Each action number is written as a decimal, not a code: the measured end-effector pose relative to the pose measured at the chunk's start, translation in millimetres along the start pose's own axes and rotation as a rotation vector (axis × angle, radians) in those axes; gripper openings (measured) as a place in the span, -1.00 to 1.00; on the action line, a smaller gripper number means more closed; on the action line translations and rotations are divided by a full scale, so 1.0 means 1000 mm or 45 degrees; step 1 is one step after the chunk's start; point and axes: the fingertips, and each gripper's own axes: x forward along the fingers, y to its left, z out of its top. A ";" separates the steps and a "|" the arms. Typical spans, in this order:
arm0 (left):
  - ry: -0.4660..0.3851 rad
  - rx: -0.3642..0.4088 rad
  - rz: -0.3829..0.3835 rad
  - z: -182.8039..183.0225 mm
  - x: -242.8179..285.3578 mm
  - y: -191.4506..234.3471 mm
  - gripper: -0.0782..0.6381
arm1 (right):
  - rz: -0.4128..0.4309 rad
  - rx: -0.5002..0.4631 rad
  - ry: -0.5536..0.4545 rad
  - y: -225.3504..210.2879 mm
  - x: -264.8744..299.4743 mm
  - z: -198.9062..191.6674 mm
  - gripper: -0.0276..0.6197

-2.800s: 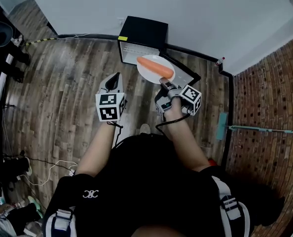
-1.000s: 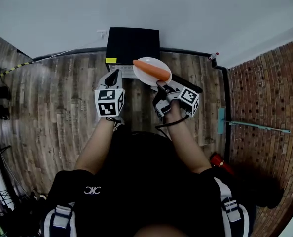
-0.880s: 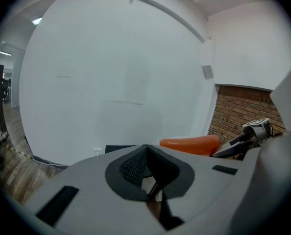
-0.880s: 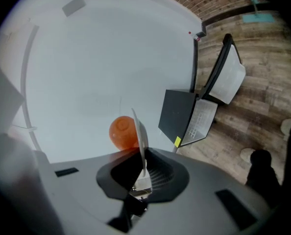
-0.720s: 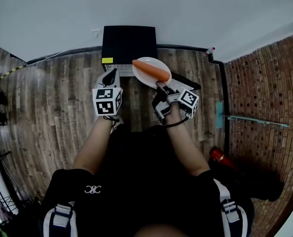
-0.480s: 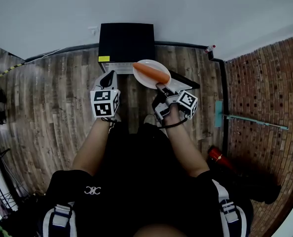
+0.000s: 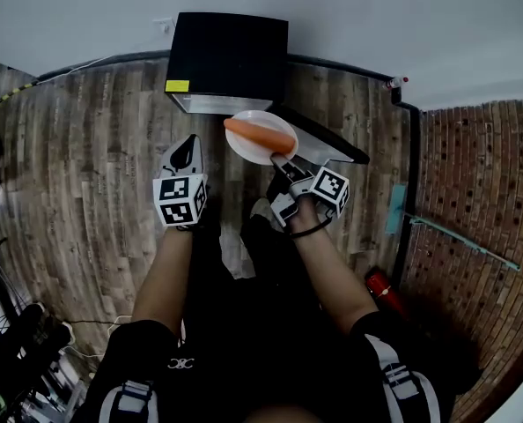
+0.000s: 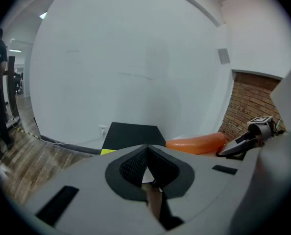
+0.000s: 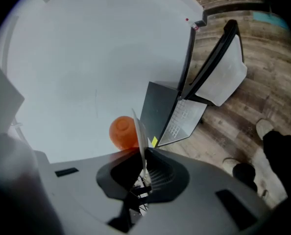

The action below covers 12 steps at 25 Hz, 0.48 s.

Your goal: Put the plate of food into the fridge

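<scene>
A white plate carrying an orange carrot hangs in the air in front of the black mini fridge. The fridge door stands swung open to the right. My right gripper is shut on the plate's near rim. In the right gripper view the plate shows edge-on between the jaws of the right gripper, with the carrot to its left. My left gripper floats left of the plate, shut and empty. In the left gripper view, the left gripper points at the fridge and the carrot.
The fridge stands against a white wall on wooden floor. A brick-patterned floor lies to the right, with a teal mop and a red object near it. A small bottle stands by the wall corner. Clutter sits bottom left.
The view has swung so that the fridge shows larger and higher in the frame. The plate stays in my right gripper. Both grippers sit a little lower and further left.
</scene>
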 end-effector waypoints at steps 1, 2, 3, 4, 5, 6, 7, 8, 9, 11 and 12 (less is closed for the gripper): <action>-0.005 0.003 0.008 -0.012 0.012 0.008 -0.80 | 0.000 -0.001 0.012 -0.013 0.012 0.000 -0.82; -0.016 0.006 0.014 -0.024 0.025 0.016 -0.80 | 0.004 -0.002 0.023 -0.027 0.026 -0.001 -0.82; -0.033 0.009 0.019 -0.034 0.038 0.025 -0.80 | 0.009 -0.005 0.033 -0.040 0.041 -0.001 -0.82; -0.055 0.012 0.023 -0.044 0.052 0.034 -0.80 | 0.016 -0.010 0.042 -0.055 0.057 -0.002 -0.82; -0.080 0.017 0.026 -0.054 0.067 0.043 -0.80 | 0.023 -0.014 0.047 -0.070 0.074 -0.003 -0.82; -0.104 0.024 0.027 -0.064 0.082 0.052 -0.80 | 0.029 -0.017 0.046 -0.087 0.091 -0.003 -0.82; -0.126 0.031 0.026 -0.075 0.097 0.060 -0.80 | 0.034 -0.017 0.039 -0.106 0.109 -0.001 -0.82; -0.143 0.038 0.025 -0.087 0.113 0.068 -0.80 | 0.039 -0.011 0.032 -0.126 0.126 0.001 -0.82; -0.159 0.046 0.023 -0.101 0.128 0.077 -0.80 | 0.045 0.001 0.026 -0.148 0.143 0.004 -0.82; -0.188 0.067 0.021 -0.130 0.159 0.093 -0.80 | 0.055 0.019 0.018 -0.192 0.176 0.008 -0.82; -0.199 0.077 0.019 -0.145 0.173 0.100 -0.80 | 0.056 0.028 0.012 -0.214 0.192 0.010 -0.82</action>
